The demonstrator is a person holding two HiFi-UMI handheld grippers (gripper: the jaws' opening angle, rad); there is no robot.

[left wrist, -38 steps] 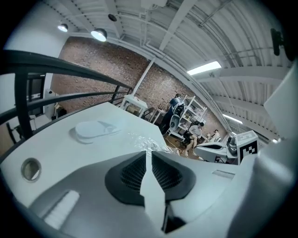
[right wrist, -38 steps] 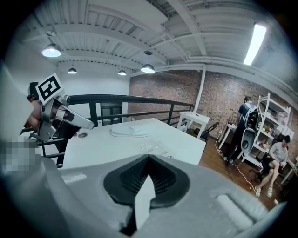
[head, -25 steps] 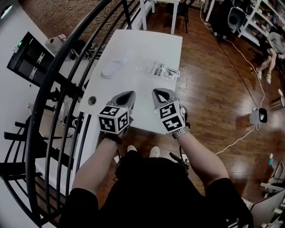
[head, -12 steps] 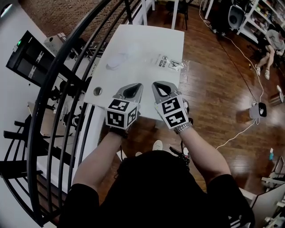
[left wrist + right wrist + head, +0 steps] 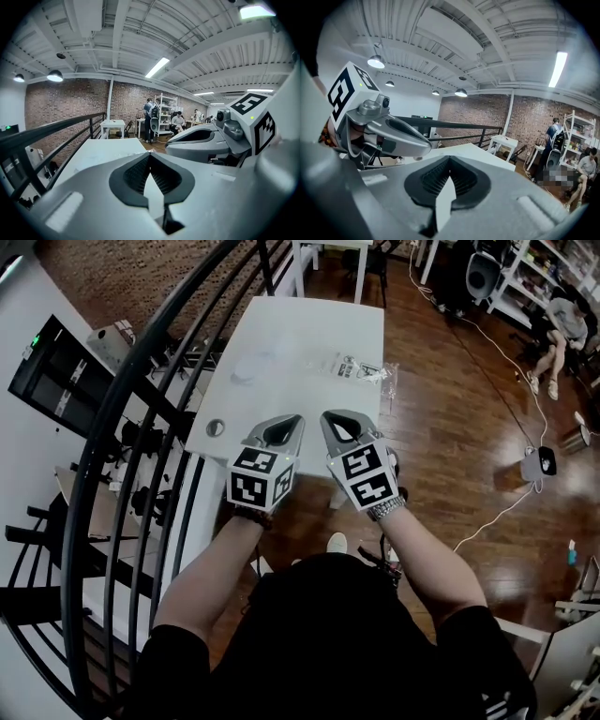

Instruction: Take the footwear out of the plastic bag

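White table (image 5: 309, 329) top, seen from above in the head view, with a wooden floor (image 5: 450, 446) to its right and a black railing (image 5: 141, 418) to its left.

Task items: a clear plastic bag (image 5: 361, 369) with printed labels lies flat on the far right part of the table, its crumpled end at the right edge. A white slipper (image 5: 248, 367) lies on the table to the left of the bag, apart from it and outside it as far as can be judged; it is faint against the white surface.

Left gripper (image 5: 297, 420): claw pressed together, nothing between the pads, as its own view confirms (image 5: 150, 157). It is held over the near edge of the table.

Right gripper (image 5: 327, 417): claw likewise pressed together and empty (image 5: 449, 161). It is held just beside the left one, the two tips near each other.

Both grippers are well apart from the bag and the slipper. A metal watch (image 5: 382, 512) sits on the right wrist.
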